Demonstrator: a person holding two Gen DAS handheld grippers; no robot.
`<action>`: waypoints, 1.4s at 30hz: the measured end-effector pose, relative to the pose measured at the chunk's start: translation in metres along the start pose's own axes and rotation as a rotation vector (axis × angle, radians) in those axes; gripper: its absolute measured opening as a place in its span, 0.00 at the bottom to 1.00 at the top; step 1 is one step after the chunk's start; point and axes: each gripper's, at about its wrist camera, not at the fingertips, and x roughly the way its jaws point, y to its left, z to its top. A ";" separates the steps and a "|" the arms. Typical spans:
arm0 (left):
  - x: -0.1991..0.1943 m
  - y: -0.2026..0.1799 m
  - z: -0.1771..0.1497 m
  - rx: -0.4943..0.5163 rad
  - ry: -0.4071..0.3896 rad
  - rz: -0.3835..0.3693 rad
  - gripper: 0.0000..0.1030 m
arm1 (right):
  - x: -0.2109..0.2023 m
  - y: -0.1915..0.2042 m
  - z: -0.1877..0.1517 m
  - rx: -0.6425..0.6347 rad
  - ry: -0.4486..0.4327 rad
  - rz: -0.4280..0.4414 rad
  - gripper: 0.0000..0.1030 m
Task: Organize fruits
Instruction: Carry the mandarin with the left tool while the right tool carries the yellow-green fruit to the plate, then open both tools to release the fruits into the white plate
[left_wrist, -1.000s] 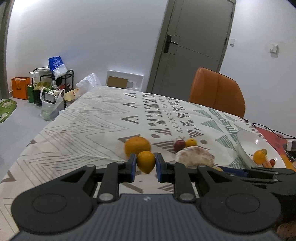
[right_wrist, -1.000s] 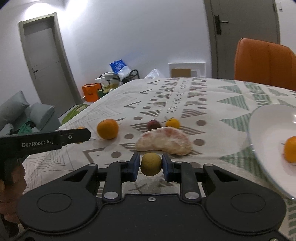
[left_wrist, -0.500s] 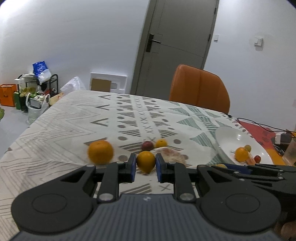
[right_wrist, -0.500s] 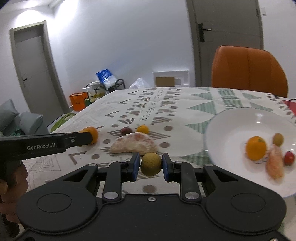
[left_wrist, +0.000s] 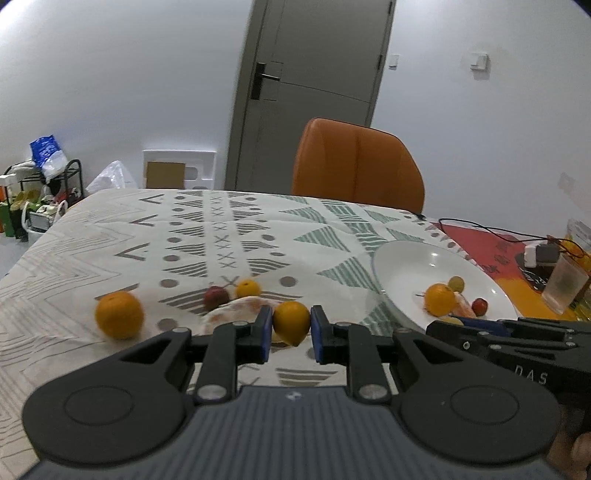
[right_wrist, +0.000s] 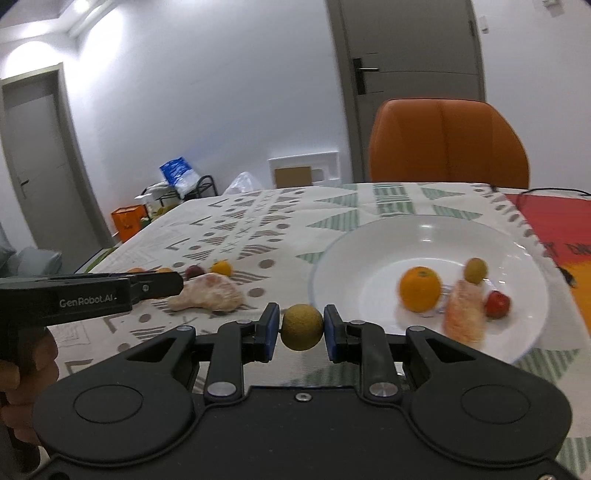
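My left gripper (left_wrist: 291, 323) is shut on a yellow lemon (left_wrist: 291, 320), held above the patterned tablecloth. My right gripper (right_wrist: 301, 326) is shut on a small brownish-green round fruit (right_wrist: 301, 327), just left of the white plate (right_wrist: 369, 236). The plate also shows in the left wrist view (left_wrist: 402, 266). It holds an orange (right_wrist: 421, 289), a small green fruit (right_wrist: 475, 270), a peeled pomelo piece (right_wrist: 463, 312) and a small red fruit (right_wrist: 497, 303). On the cloth lie an orange (left_wrist: 119, 314), a dark red fruit (left_wrist: 216, 296), a small yellow-orange fruit (left_wrist: 248, 288) and a peeled pomelo chunk (right_wrist: 207, 296).
An orange chair (left_wrist: 356, 170) stands behind the table. A cable, a charger (left_wrist: 541, 254) and a clear cup (left_wrist: 563, 282) lie on the red mat at the right. The left gripper's body (right_wrist: 88, 295) reaches in beside the pomelo chunk.
Both grippers have swung right toward the plate with their fruits. The plate now fills more of the right wrist view, and the loose fruits have shifted left.
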 end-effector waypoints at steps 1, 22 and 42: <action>0.001 -0.003 0.000 0.006 0.001 -0.005 0.20 | -0.001 -0.003 0.000 0.005 -0.002 -0.005 0.24; 0.030 -0.055 0.014 0.112 0.021 -0.084 0.20 | -0.018 -0.055 -0.001 0.098 -0.051 -0.091 0.31; 0.046 -0.092 0.026 0.187 0.020 -0.151 0.20 | -0.033 -0.069 -0.011 0.118 -0.061 -0.136 0.56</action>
